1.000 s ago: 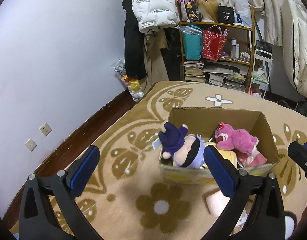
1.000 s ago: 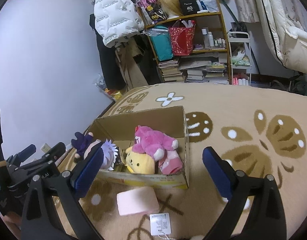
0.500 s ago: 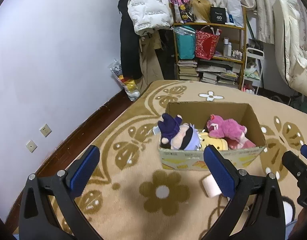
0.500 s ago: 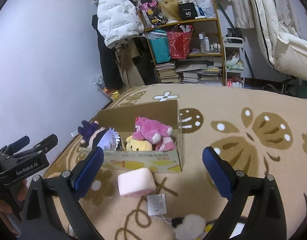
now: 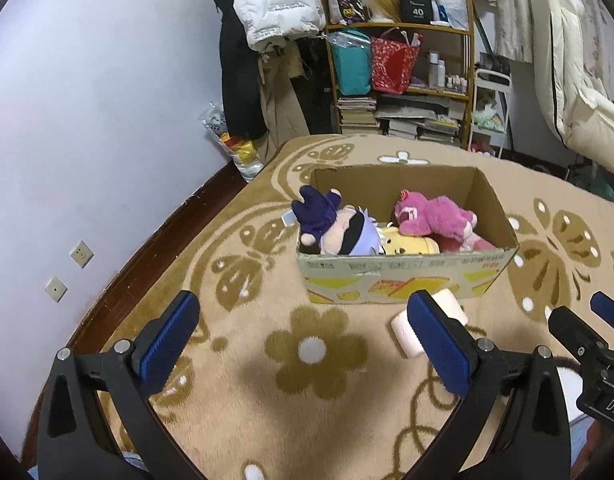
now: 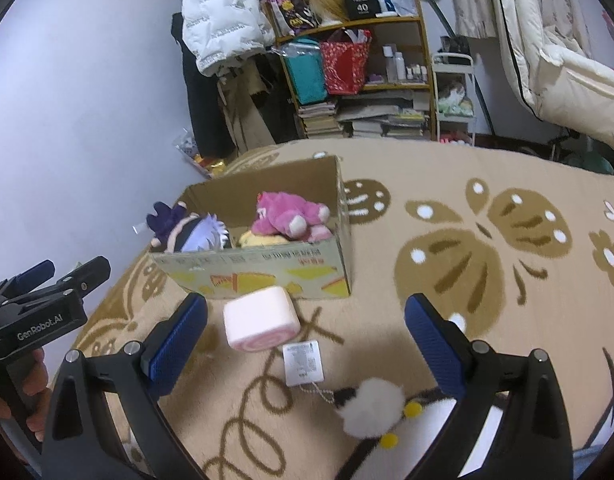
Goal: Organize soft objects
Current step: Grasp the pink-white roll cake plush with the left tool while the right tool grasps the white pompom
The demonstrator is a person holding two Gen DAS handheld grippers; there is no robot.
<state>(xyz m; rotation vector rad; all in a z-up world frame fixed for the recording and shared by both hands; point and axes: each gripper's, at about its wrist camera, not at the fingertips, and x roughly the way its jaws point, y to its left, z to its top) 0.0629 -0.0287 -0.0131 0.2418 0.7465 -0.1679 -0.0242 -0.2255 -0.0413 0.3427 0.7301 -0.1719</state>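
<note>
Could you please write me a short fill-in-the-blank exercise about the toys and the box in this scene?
1. The pink bear plush lies inside the ____ box.
2. The pink roll-shaped plush lies on the carpet, ____ the cardboard box.
3. The left gripper and the right gripper both hold ____.
4. The white paper tag lies on the ____.

Missing words: cardboard; outside; nothing; carpet
</note>
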